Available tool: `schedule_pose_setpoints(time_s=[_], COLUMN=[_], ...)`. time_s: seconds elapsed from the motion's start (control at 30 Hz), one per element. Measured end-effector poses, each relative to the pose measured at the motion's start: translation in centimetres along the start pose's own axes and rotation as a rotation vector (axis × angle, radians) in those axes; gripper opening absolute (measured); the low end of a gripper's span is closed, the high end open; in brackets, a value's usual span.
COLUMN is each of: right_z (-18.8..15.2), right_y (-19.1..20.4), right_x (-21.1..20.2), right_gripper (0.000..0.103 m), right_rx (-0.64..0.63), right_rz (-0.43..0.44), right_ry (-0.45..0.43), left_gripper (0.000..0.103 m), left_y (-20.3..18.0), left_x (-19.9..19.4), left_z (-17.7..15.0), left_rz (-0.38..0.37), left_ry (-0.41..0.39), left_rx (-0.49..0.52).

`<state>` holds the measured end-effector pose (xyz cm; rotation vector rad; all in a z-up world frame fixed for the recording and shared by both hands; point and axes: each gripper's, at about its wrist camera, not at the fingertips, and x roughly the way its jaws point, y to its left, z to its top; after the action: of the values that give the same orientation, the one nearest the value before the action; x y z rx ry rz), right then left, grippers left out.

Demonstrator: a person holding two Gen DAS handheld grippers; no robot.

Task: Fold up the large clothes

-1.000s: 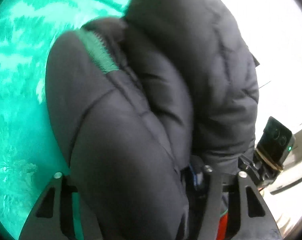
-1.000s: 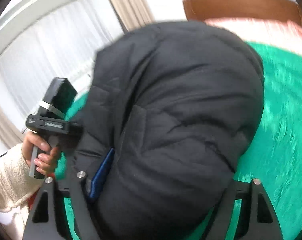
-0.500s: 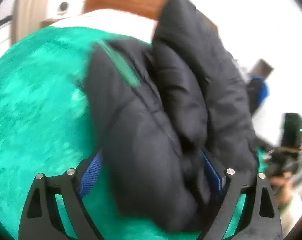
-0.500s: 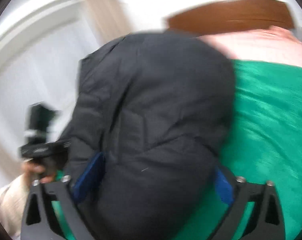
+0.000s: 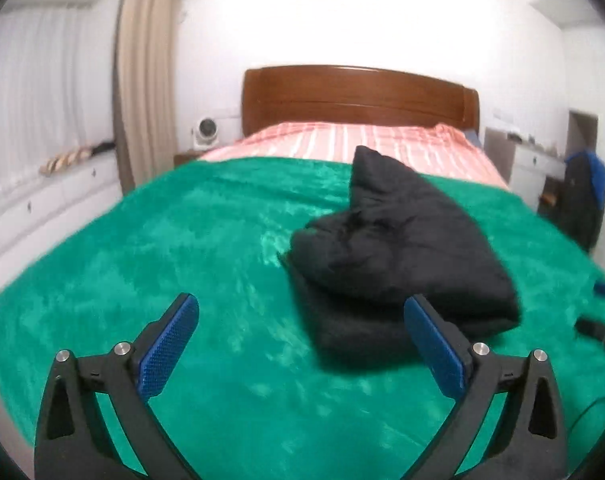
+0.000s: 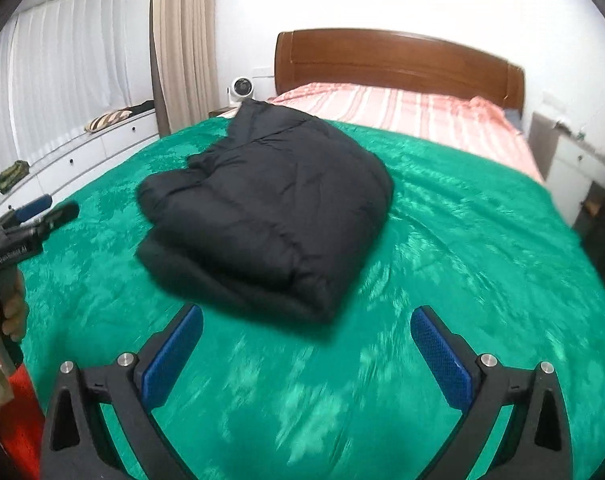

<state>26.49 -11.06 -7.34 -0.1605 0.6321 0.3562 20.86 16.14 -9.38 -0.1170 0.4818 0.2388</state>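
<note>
A black puffer jacket [image 5: 398,248] lies folded in a thick bundle on the green blanket [image 5: 162,248]; it also shows in the right wrist view [image 6: 266,204]. My left gripper [image 5: 302,344] is open and empty, held back from the jacket's near left corner. My right gripper [image 6: 306,352] is open and empty, just short of the jacket's near edge. The left gripper [image 6: 38,216] shows at the left edge of the right wrist view, held in a hand.
The green blanket [image 6: 462,240] covers the bed, with a pink striped sheet [image 5: 350,140] and a wooden headboard [image 5: 358,96] behind. White drawers [image 6: 82,148] and curtains stand to the left, a small fan [image 6: 240,90] by the headboard, a desk [image 5: 534,160] to the right.
Both grippers let go of the jacket and opened. The jacket, held up before, now lies folded on the blanket. Both grippers have pulled back from it.
</note>
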Motion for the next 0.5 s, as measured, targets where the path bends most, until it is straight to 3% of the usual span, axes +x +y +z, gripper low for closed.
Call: schedule_pose_setpoints(time_s=[0.17,0.27,0.37,0.5], right_z=[-2.1,-2.8,-3.4,-3.8], right_y=[1.9,3.0,3.5,4.6], right_x=[-3.1,-4.6,-5.5,-6.3], right_gripper=[0.102,0.102,0.102,0.102], right_rx=[-0.008,-0.030,-0.016,-0.014], right_rz=[-0.061,-0.084,-0.061,-0.044], right_ry=[0.022,0.042,0.059,0.071], left_gripper=[0.103,0.103,0.103,0.103], left_y=[0.5,-0.7,-2.3,-2.7], left_x=[-2.7,-3.4,-5.4,-7.1], left_z=[-0.6,-0.5,-0.6,-0.4], left_rz=[-0.048,0.034,0.134,0.170], left_ry=[0.122,0.180,0.169,0.169], left_rx=[-0.139,-0.077,0.013,0.029])
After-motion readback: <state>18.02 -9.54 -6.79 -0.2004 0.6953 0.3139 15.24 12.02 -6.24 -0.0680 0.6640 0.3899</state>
